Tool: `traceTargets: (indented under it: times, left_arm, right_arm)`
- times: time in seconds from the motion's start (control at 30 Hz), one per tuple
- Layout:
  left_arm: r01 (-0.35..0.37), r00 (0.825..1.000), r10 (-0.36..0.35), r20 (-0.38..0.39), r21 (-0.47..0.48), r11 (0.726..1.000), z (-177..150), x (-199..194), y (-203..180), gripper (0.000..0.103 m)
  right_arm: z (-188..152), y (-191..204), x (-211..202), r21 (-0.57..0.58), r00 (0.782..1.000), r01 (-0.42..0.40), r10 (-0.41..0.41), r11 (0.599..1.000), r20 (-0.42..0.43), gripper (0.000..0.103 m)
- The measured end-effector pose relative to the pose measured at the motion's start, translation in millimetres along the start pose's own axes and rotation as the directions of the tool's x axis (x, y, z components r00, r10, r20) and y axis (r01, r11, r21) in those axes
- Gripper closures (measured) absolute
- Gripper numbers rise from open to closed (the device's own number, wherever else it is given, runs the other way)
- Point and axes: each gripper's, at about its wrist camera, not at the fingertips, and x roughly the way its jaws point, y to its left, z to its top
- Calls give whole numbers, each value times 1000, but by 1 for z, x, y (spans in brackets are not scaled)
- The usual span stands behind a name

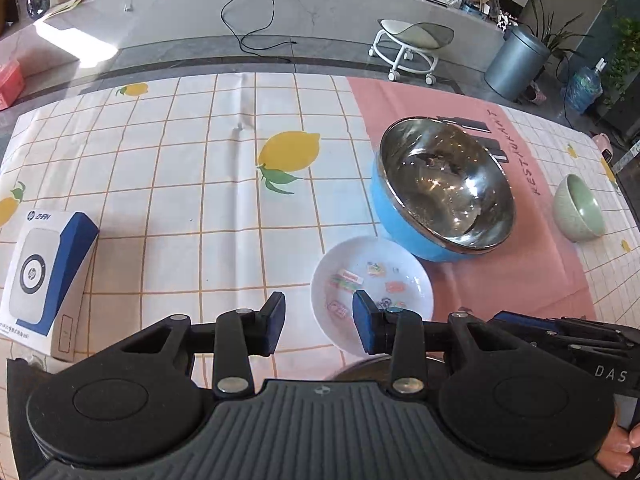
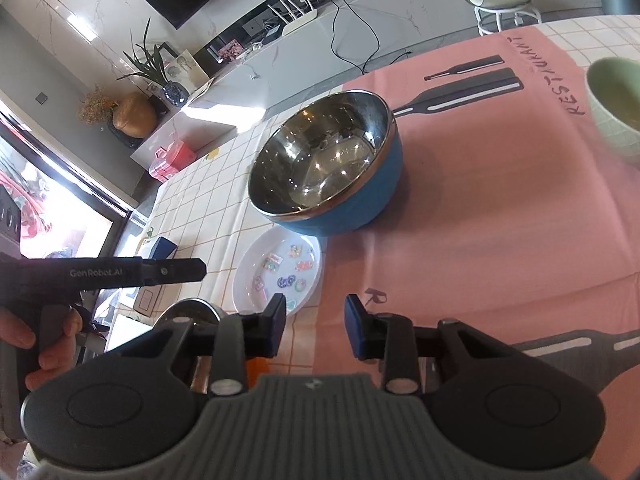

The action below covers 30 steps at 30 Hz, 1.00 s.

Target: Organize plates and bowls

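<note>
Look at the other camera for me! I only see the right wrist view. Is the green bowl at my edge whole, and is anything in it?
Observer: In the left wrist view the green bowl is whole, upright and looks empty.
Operator: Is the left gripper open? I only see its side.
Observer: Yes, the left gripper is open and holds nothing. One finger overlaps the white plate in the picture.
Operator: What's the blue thing past the plate?
Observer: A white and blue HP box, lying on the lemon tablecloth.
</note>
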Motion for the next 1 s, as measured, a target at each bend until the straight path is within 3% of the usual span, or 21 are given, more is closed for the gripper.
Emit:
traceTargets:
  times: [0.23,0.37,0.5,0.73,0.8,1.0]
  left_arm:
    - [18,999,-19,-49,-21,1000,8,33,16,61]
    - [30,997,-32,-75,-29,999,10,43,20,68]
    - [46,997,-49,-67,-48,998,11,43,23,78]
    - [72,995,-76,-69,-57,996,6,43,19,96]
    - [64,996,-68,-62,-56,996,5,42,16,97]
    - [41,999,-43,-23,-84,996,4,27,21,98]
  right_arm:
    - [10,-6,32,54,999,5,-3,999,-46,72]
    - [8,-7,43,67,998,-21,25,998,-65,75]
    - [7,-10,50,80,997,-16,22,997,-76,83]
    - [5,-9,57,124,995,-47,58,991,-83,89]
    - [5,-11,59,143,994,-59,71,988,-85,95]
    - [8,0,57,117,994,-64,74,991,-82,96]
